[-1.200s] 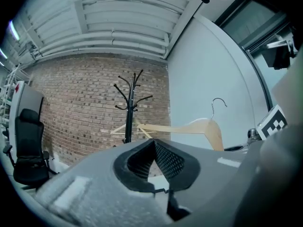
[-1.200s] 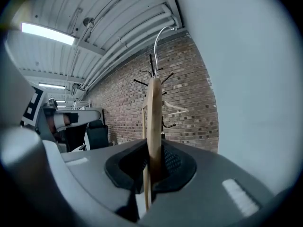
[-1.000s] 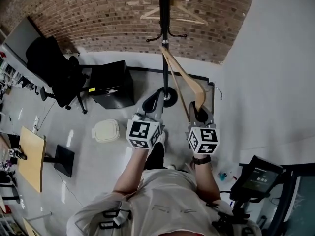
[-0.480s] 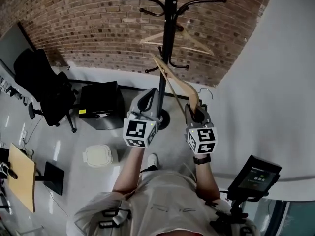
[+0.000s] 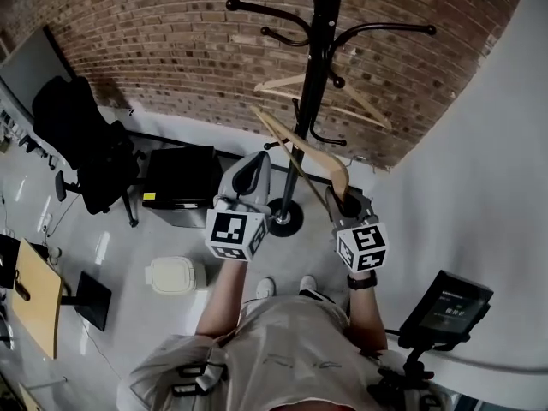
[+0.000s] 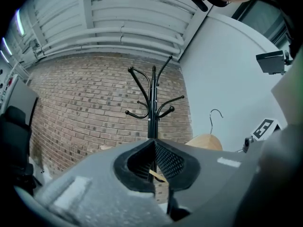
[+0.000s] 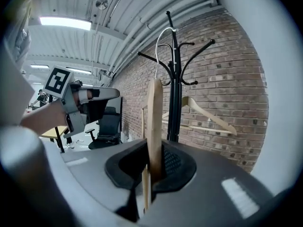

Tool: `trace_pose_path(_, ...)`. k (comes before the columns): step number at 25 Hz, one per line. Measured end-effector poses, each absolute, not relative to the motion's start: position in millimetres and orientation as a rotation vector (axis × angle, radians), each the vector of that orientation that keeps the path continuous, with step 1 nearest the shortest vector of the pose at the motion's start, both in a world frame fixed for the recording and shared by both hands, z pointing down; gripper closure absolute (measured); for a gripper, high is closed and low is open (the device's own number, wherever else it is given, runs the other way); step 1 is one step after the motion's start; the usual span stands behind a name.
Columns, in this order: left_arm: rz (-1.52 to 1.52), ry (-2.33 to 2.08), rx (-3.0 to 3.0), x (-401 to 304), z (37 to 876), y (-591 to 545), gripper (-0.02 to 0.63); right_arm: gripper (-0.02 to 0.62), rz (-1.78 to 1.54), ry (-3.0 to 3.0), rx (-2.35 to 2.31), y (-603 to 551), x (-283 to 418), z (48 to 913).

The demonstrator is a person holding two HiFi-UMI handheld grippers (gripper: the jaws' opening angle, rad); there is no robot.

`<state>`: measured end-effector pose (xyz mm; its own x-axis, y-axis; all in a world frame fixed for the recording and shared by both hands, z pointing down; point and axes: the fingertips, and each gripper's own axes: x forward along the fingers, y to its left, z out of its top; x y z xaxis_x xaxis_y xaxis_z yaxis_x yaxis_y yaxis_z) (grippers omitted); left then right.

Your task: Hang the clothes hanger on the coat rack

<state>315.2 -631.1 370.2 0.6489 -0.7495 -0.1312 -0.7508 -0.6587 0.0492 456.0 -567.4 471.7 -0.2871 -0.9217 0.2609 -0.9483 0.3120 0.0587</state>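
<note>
A black coat rack (image 5: 315, 101) stands before the brick wall, and a wooden hanger (image 5: 360, 105) hangs on one of its arms. My right gripper (image 5: 342, 197) is shut on a second wooden hanger (image 5: 300, 148), gripping one end. That hanger slants up and left across the pole. In the right gripper view the held hanger (image 7: 154, 117) stands edge-on between the jaws, its wire hook (image 7: 160, 46) up beside the coat rack (image 7: 174, 79). My left gripper (image 5: 253, 165) is level with the right one, left of the pole, shut and holding nothing. The left gripper view looks straight at the coat rack (image 6: 152, 103).
A black office chair (image 5: 86, 148) and a black cabinet (image 5: 181, 187) stand left of the rack's round base (image 5: 287, 221). A white lidded bin (image 5: 175, 274) sits on the floor. A white wall (image 5: 479, 161) closes the right side, with a screen on a stand (image 5: 445, 306) near it.
Both grippers have moved forward toward the coat rack and risen a little. The held hanger has come with the right gripper and now crosses the pole higher up.
</note>
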Motion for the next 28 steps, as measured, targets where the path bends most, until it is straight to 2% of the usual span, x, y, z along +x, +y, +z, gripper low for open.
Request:
trace_pose_path(13,0.216,1.349,-2.796,340.1,354.9,-640.7,0.606,0.558,0.078,-2.505,1.221,-625.3,487.9,427.0)
trace_pose_path(28,0.239,1.467,-2.713,318.6,340.6,-639.2,0.606,0.557,-0.023,-2.623,0.860,-666.6,441.4,391.8)
